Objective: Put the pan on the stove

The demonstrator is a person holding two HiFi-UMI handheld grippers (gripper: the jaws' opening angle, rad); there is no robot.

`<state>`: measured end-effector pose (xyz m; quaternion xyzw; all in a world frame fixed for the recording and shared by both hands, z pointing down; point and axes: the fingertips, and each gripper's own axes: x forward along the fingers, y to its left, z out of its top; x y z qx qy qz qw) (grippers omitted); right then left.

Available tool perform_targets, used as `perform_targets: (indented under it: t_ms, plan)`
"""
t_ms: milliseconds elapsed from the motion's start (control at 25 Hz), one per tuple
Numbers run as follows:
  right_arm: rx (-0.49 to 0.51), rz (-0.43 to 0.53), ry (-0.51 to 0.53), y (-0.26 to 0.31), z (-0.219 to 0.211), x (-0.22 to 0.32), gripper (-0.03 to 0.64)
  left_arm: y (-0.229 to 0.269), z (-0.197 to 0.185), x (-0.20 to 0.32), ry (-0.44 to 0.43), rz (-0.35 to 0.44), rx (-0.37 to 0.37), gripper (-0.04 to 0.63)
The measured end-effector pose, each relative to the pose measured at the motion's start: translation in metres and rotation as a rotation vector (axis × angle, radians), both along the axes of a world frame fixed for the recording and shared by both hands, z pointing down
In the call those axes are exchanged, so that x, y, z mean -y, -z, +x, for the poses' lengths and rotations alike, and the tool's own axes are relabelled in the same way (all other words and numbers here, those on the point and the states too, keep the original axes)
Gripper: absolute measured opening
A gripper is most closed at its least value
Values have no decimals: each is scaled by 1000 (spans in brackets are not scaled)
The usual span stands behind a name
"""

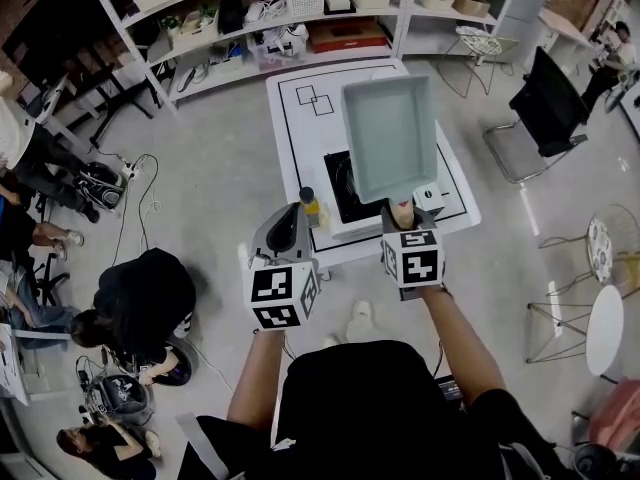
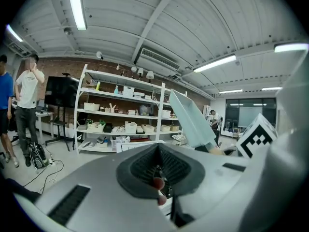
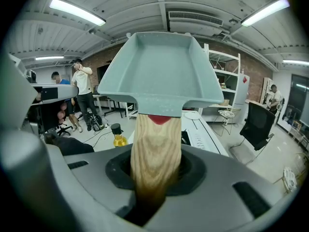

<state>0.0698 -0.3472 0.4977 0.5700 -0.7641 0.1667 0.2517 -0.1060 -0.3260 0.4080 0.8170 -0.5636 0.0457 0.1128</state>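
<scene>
A square pale grey-blue pan (image 1: 388, 138) with a wooden handle (image 3: 155, 149) is held in the air, tilted up over the white table (image 1: 300, 128). My right gripper (image 1: 402, 213) is shut on that handle; in the right gripper view the pan (image 3: 161, 71) fills the upper middle. Below it a black stove (image 1: 345, 193) lies on the table, partly hidden by the pan. My left gripper (image 1: 283, 230) hovers at the table's front left edge, holding nothing. Its jaws do not show in the left gripper view, where the pan (image 2: 190, 120) stands to the right.
A small bottle of yellow liquid with a dark cap (image 1: 311, 206) stands on the table by the left gripper. Shelves with bins (image 1: 270, 18) run along the back. A black chair (image 1: 545, 103) stands at the right. A person (image 1: 145, 303) crouches on the floor at the left.
</scene>
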Motion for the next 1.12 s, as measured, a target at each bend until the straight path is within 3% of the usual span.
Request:
perform_targets:
  t_ms: [560, 1120]
  plan:
    - [-58, -191, 5, -65, 12, 21, 80, -28, 4, 26, 19, -57, 16, 5]
    - [-107, -324, 10, -121, 22, 28, 81, -47, 1, 38, 50, -103, 9, 5]
